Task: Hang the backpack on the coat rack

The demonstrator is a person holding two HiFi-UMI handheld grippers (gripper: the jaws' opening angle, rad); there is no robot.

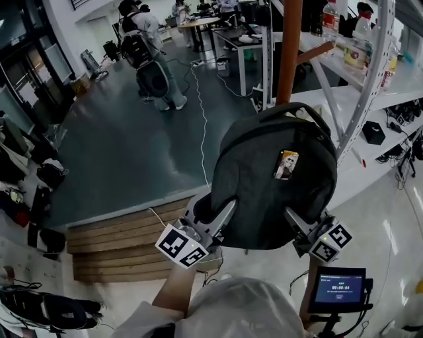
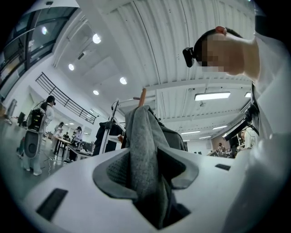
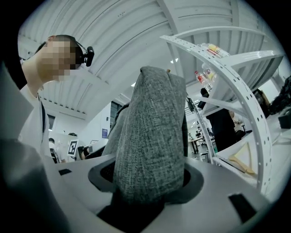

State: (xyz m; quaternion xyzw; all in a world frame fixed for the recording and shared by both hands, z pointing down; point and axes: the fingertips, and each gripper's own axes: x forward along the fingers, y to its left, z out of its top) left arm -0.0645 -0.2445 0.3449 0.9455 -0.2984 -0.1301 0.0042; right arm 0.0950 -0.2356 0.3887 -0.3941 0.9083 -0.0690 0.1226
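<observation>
At lower left of the head view, the left hand-held gripper (image 1: 218, 218) pinches a fold of the grey backpack (image 1: 264, 178), which is held up mid-frame just below the coat rack's orange pole (image 1: 289, 49). The right hand-held gripper (image 1: 297, 223) clamps thick fabric likewise. Both grips are on loose cloth, so the bag could slip free, or its top handle (image 1: 291, 107) could miss the peg or snag the white shelf frame (image 1: 370, 72) at right.

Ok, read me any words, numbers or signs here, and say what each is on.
Small screen: timer-like digits, too small to read surely.
Badge on backpack: a picture, no legible words.
Bottle labels: too blurred.
Blue wall sign: too small.
Nothing can be quoted with confidence.
</observation>
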